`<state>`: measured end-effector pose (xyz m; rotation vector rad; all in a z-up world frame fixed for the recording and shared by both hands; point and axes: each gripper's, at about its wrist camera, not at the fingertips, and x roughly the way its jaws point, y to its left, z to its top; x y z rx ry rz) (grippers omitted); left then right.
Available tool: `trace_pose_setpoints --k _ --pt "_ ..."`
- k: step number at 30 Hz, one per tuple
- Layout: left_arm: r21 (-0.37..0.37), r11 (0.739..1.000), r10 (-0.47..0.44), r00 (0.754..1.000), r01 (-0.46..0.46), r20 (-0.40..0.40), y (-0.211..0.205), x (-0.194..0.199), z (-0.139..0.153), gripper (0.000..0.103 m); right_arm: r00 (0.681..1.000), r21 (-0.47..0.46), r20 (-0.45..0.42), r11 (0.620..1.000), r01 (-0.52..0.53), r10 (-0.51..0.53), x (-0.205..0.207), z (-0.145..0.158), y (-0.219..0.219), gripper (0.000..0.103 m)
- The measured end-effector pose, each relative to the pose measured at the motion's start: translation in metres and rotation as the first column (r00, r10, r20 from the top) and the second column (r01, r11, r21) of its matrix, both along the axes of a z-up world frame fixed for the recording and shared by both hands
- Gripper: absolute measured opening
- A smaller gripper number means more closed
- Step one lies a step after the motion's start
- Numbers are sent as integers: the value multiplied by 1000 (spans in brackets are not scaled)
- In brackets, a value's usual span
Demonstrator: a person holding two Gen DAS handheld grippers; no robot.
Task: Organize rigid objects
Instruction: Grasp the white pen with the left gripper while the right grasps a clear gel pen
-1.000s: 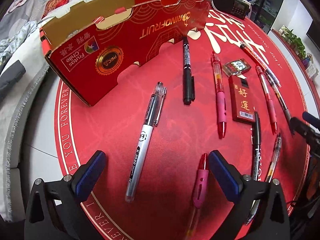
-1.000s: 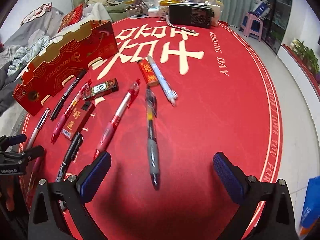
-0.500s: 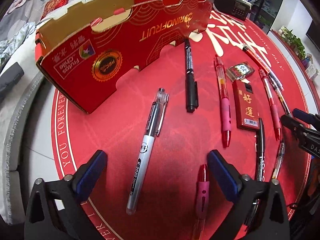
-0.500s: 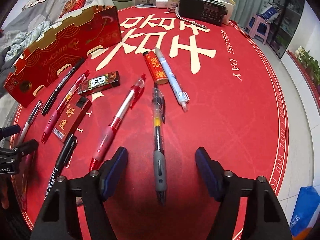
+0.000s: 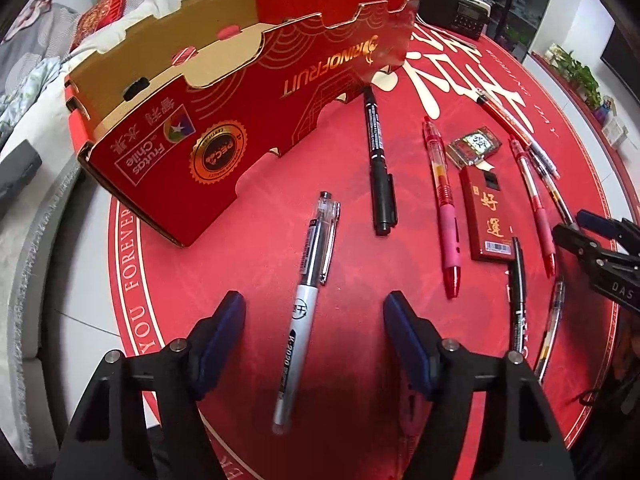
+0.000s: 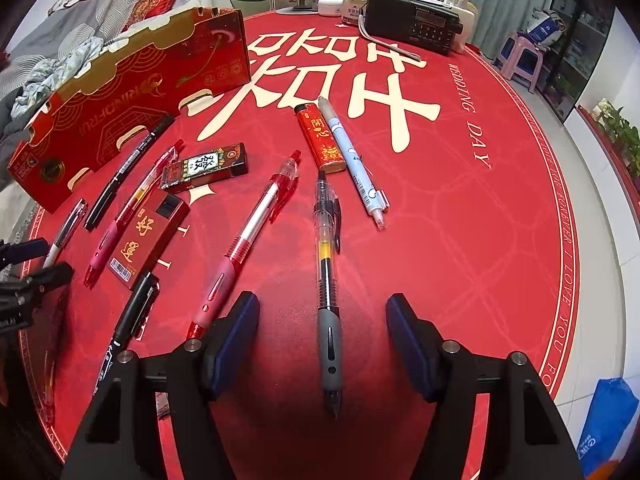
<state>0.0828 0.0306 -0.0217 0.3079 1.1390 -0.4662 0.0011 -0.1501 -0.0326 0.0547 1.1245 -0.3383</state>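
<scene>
Between closing left gripper (image 5: 314,332) fingers, untouched: silver pen (image 5: 306,300); between opening right gripper (image 6: 322,332) fingers: grey-grip pen (image 6: 327,288), lighter (image 6: 319,138) lying beyond.

A broad stretch of the red round mat (image 6: 500,208) lies bare toward its right edge, open to any approach. The left side is crowded: the open red carton (image 5: 248,120) walls off the left edge, with pens and lighters such as the flat red lighter (image 5: 488,216) lying close together beside it. At the far edge, a black radio (image 6: 416,24) and jars (image 6: 360,0) block the way.
</scene>
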Motion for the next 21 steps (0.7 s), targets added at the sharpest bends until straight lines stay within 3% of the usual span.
trace_pose_setpoints --k 3,7,8,9,10,11,12,13,15,16,18,21 --pt "9 1000 -1 1000 1 -9 0 3 -1 79 1000 13 -4 1000 -14 14 0 -3 -2 91" --pt "6 1000 -13 1000 13 -22 -1 2 0 74 999 18 -26 999 -35 36 1 -3 2 92" --pt "8 999 -36 999 36 -22 -5 0 2 64 998 18 -37 999 -45 46 3 -3 3 91" --pt "10 998 -58 998 58 -21 -8 -2 4 42 998 21 -40 998 -55 56 3 -3 4 86" --pt "18 997 -81 997 81 -17 -13 -5 5 26 996 24 -44 997 -78 79 4 -1 7 82" --pt "34 993 -114 993 115 -17 -19 -11 6 10 994 25 -40 994 -102 103 5 2 12 64" --pt "55 990 -128 992 128 -8 -22 -13 6 11 993 18 -38 993 -115 116 5 4 17 26" --pt "53 991 -124 992 124 -14 -23 -12 6 10 991 20 -54 993 -120 121 8 4 23 14" --pt "2 996 -89 995 89 -54 -17 -5 7 10 990 -3 -62 992 -129 128 10 3 29 12" --pt "-14 997 -71 995 70 -66 -14 -3 7 10 991 38 -48 992 -121 122 10 4 26 12" --pt "13 998 -66 997 66 -48 -13 -7 7 10 994 115 -27 988 -100 104 6 6 19 12" --pt "-2 998 -61 997 61 -38 -10 -14 12 10 996 138 13 987 -86 85 -4 13 18 12"
